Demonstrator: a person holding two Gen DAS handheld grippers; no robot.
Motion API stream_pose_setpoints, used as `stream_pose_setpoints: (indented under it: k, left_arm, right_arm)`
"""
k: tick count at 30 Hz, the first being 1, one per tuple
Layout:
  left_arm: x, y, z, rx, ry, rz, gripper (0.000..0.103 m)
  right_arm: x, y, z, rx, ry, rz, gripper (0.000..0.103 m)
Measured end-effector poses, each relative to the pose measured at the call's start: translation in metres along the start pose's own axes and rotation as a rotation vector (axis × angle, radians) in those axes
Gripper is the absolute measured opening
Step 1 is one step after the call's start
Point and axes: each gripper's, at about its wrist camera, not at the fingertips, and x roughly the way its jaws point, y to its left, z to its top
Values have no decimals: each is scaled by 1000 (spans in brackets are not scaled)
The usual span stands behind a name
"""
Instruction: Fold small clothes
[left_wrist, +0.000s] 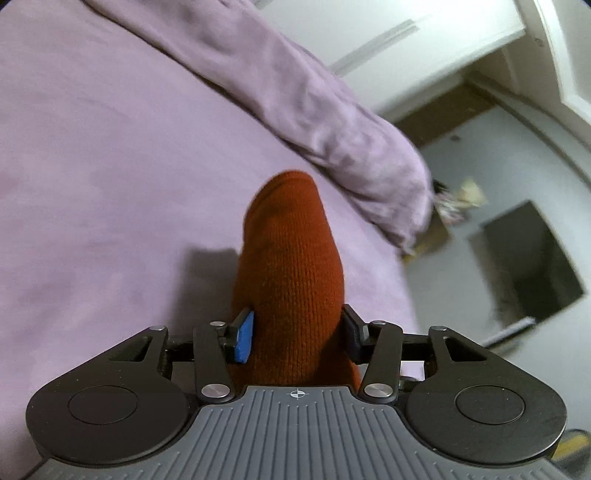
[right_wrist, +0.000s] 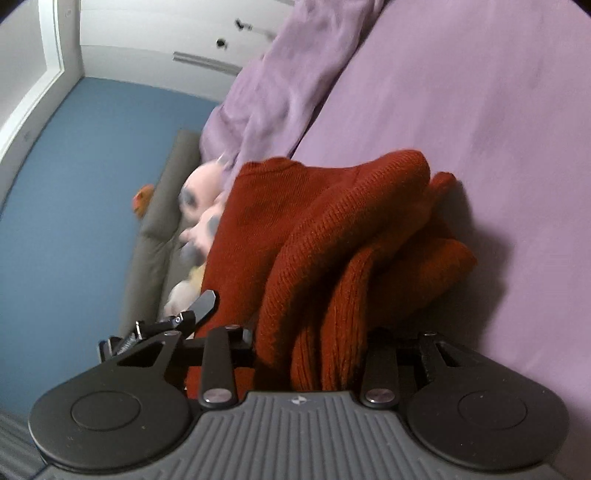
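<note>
Left gripper (left_wrist: 297, 338): blue-padded fingers (left_wrist: 244, 338) clamped on a rust-orange knitted garment (left_wrist: 291, 266), which rises from between them and stands above the bed. Right gripper (right_wrist: 310, 349): pressed against bunched folds of the same knitted garment (right_wrist: 332, 236) that fill the gap between its fingers, the rest heaped just ahead on the lilac bed sheet (right_wrist: 480, 92). Beyond: rumpled lilac duvet (left_wrist: 295, 92) along the far side of the bed, then white cupboard doors (left_wrist: 388, 44); blue floor (right_wrist: 74, 177) and grey mat (right_wrist: 162, 221) beside the bed.
</note>
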Motion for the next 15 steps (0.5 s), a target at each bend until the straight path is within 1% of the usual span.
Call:
stream_pose_setpoints:
  k: [1,2,3,4,5,7,8,9,10,11,13,14,15]
  left_arm:
    - [-12,9,-7,-8,1,72,53]
    - [-20,17,-13,-16,2,145,50]
    - [-25,22,-18,-12,-11,199,50]
    - [-34,26,-23,1,-39,249,50]
    - [-41,27,-26,7,-62,276,50]
    - [-49,26,-30,17,-117,305,58]
    - [-51,25,-29,17,-143,307,70]
    - [-50,23,-28,16,-160,306,77]
    - [-47,22,-26,25,-189,308,77]
    - [-43,21,-25,41,-202,323,77]
    - [-29,20,-23,89,-224,391,77]
    - [-20,22,-24,93,-227,423,77]
    - [-17,26,-27,85,-224,431,77]
  right_arm:
    - [6,2,-10,-1,13,-4,40]
    - [13,4,-22,7,18,-29,41]
    - [16,5,-31,17,14,-67,45]
    - [18,10,-41,7,-3,-147,47]
    - [17,18,-49,-33,-32,-241,47]
    - [10,48,-70,-211,-152,-463,53]
    - [5,62,-79,-266,-217,-544,56]
    - [3,74,-87,-295,-265,-575,57]
    - [3,82,-92,-306,-295,-566,57]
    - [5,88,-94,-303,-305,-536,57]
    - [20,99,-95,-309,-301,-479,56]
    - [29,102,-96,-331,-303,-457,56]
    - [43,107,-95,-354,-307,-449,55]
